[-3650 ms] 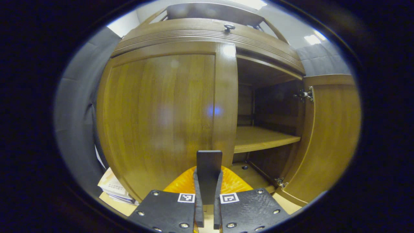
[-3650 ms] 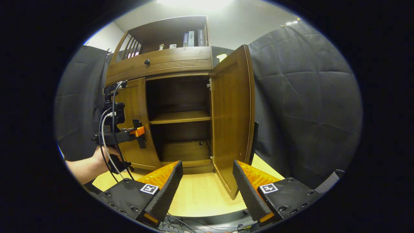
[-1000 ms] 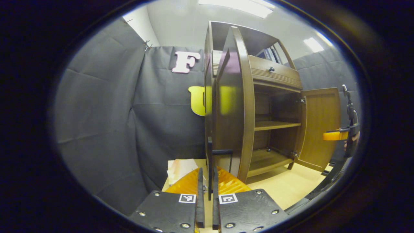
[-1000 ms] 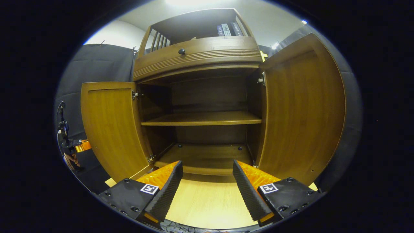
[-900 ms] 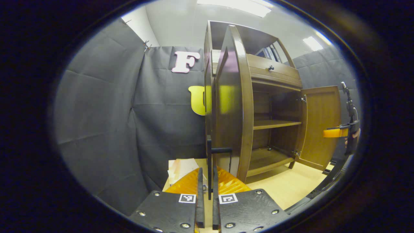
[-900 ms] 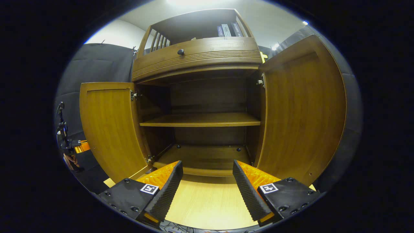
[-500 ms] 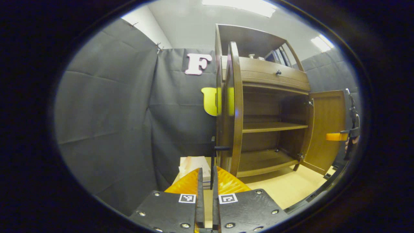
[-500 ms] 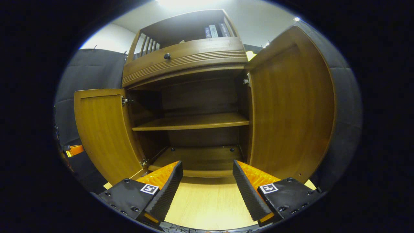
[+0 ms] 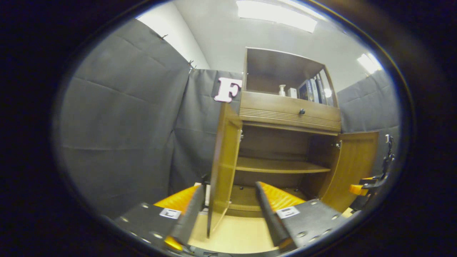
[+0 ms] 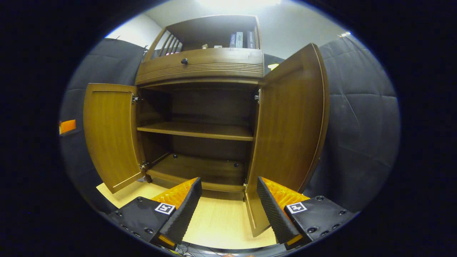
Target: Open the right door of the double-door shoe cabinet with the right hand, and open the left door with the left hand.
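The wooden shoe cabinet [image 9: 289, 114] [image 10: 200, 67] has both doors swung wide. Its left door [image 9: 223, 167] [image 10: 110, 135] is edge-on in the left gripper view, a little way beyond my fingers. The right door [image 9: 351, 167] [image 10: 289, 125] stands close ahead of my right gripper. My left gripper [image 9: 228, 214] is open and holds nothing. The right gripper [image 10: 228, 210] is open too, with the light floor board between its fingers; it also appears at the far right in the left gripper view [image 9: 371, 180]. A bit of the left gripper [image 10: 67, 126] peeks past the left door.
Inside the cabinet are a bare middle shelf [image 10: 194, 130] and bottom board [image 10: 192, 167]. A drawer with a dark knob [image 10: 184, 61] sits above, and books [image 10: 241, 39] on the top shelf. The cabinet rests on a light wooden board [image 10: 221, 221]. Black cloth walls flank it.
My left gripper has let go of the left door's handle, opened, and drawn back from the door. The left door is swung fully out. The right gripper stayed open and drifted slightly.
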### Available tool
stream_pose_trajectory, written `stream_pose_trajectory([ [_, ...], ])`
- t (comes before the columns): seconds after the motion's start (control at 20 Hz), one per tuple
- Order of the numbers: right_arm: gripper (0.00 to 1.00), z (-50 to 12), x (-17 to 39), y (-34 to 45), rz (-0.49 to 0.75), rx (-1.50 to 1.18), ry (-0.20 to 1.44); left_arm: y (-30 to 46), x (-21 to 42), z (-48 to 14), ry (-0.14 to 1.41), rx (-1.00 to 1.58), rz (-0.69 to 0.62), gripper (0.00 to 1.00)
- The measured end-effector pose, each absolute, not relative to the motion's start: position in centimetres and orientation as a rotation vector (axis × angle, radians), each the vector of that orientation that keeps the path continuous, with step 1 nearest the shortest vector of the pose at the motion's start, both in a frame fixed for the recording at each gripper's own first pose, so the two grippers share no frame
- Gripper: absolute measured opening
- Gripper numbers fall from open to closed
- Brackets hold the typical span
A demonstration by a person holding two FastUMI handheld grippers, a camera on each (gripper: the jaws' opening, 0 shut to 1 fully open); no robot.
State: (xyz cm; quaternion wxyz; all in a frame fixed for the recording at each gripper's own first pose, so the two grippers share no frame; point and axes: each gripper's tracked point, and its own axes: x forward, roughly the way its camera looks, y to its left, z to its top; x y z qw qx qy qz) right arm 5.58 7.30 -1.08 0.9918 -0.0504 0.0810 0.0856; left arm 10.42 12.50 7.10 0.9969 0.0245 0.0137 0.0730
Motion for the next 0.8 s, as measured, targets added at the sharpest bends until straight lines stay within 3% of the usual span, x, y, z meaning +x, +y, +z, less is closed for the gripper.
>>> stream_pose_trajectory([
  [0.25,0.99,-0.8,4.8,7.1,0.24,-0.089,0.158,5.6,11.5,8.4,-0.022,0.093,0.152,0.99],
  [0.5,0.97,1.0,4.3,8.3,0.328,-0.075,0.107,0.2,11.2,6.9,0.015,0.085,0.126,0.99],
  [0.8,0.97,2.6,4.7,9.5,0.292,-0.068,0.082,0.2,10.5,5.0,0.066,0.145,0.132,0.99],
])
